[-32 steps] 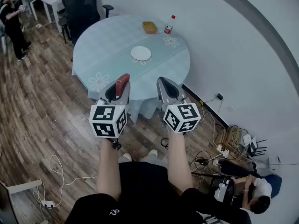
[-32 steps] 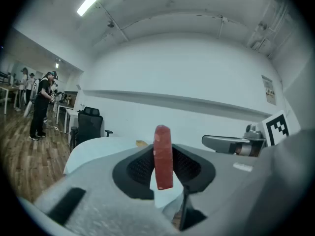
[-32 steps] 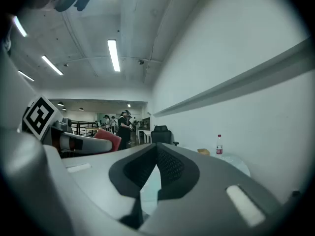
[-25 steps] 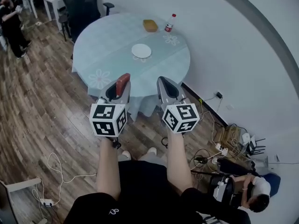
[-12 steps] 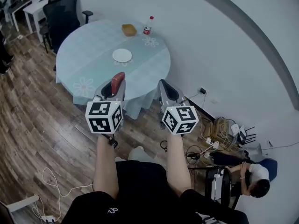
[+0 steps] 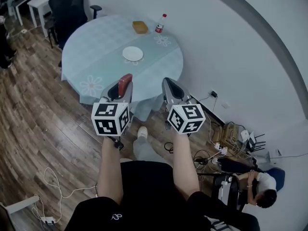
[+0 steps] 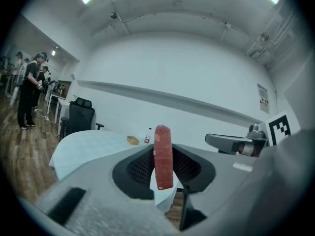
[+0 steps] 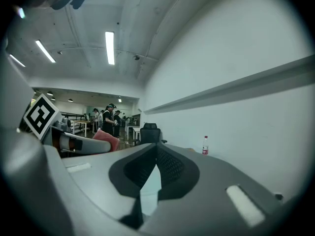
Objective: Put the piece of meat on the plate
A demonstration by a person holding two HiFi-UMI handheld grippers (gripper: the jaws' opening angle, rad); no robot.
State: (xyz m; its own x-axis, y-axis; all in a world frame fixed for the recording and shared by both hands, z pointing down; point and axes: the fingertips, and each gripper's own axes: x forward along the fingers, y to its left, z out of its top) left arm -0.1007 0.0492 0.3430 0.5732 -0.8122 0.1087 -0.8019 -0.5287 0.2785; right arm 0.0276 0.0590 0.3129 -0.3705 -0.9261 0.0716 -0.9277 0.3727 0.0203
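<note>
Operator in black short-sleeved top [image 6: 144, 191], small white logo [image 6: 117, 219] near its lower edge; grey trousers [image 6: 144, 150], white shoe [image 6: 142, 132]. Left gripper [image 6: 121, 91] and right gripper [image 6: 169, 86]: smooth light-grey moulded shells, tapering forward. Each carries white cube with black square markers: left cube [image 6: 111, 119], right cube [image 6: 187, 118]. Fingers [image 8: 172, 168] lined with black mesh-textured pads in dark recess; pale strip [image 8: 244, 206] on right shell.
</note>
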